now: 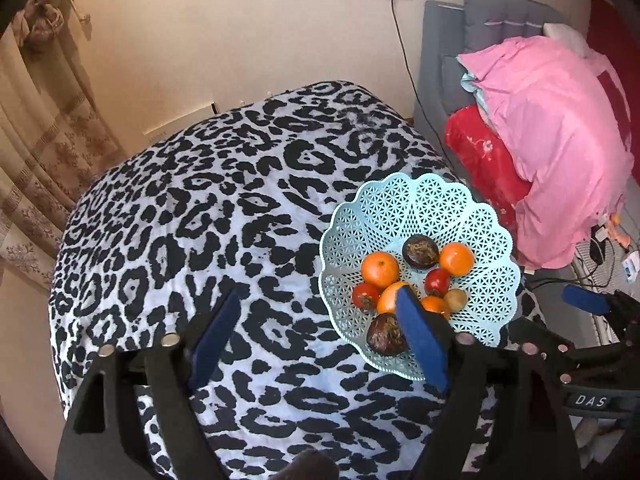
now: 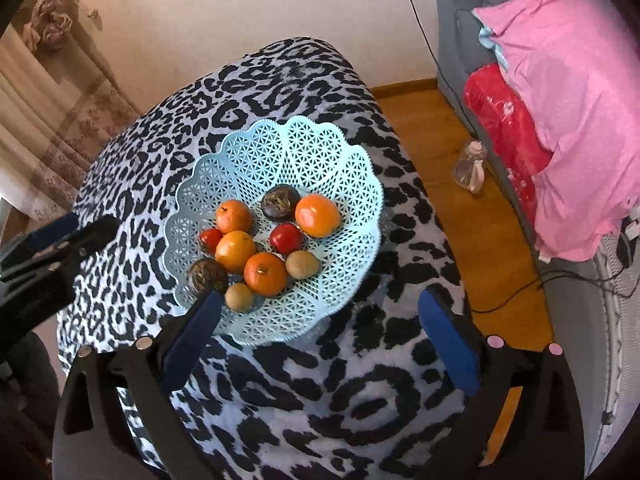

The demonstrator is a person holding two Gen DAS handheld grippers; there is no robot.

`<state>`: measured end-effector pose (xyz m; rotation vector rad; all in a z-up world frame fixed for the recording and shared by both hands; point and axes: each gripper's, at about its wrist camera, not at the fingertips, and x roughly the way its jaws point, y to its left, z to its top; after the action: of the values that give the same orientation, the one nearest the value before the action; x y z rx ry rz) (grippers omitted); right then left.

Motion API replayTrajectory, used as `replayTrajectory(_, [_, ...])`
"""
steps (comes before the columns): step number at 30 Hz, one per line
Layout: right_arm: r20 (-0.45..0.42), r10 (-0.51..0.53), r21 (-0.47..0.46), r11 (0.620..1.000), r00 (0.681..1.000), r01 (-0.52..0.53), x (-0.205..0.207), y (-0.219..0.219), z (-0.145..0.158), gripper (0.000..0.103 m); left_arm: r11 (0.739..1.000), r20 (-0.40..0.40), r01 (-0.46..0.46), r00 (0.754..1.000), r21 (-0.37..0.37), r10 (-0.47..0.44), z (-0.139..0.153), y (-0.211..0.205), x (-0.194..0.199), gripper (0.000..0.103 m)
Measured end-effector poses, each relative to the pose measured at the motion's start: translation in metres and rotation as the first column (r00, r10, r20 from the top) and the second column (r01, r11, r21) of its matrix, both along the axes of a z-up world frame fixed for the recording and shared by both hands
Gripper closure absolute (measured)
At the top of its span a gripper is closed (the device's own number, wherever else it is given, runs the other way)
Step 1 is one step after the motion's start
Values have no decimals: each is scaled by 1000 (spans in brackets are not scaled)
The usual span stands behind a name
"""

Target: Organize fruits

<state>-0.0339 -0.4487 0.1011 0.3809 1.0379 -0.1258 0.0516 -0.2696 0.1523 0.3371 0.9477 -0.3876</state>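
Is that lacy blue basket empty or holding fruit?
Holding fruit: the pale blue lattice plastic basket contains oranges, small red fruits and dark brown ones.

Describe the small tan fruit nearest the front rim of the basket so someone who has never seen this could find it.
Start at the leopard-print table and find the pale blue lattice basket on it. At the basket's near edge sits a small tan fruit, between a dark wrinkled fruit and an orange. It is the smallest piece and matte beige, unlike its glossy orange and red neighbours.

Pink bedding (image 1: 560,136), red pillow (image 2: 504,128), bottle (image 2: 471,170) on floor.
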Motion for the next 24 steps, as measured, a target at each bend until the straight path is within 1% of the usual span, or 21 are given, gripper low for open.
replayTrajectory(4, [19,33,-95,995,999,-31,-8,11,5,3,1000,46,-16,999,20,15,8,3,-10,15])
replayTrajectory(9, [47,57,-158,986,997,-49,-15,21,13,3,999,86,-26,996,21,24,19,9,-20,15])
replayTrajectory(16, [85,49,-178,983,995,-33,-18,26,26,3,999,147,-35,989,13,32,37,16,-32,15])
replayTrajectory(24, [84,68,-178,983,994,-52,-22,33,27,3,999,152,-8,988,35,3,41,13,-41,15])
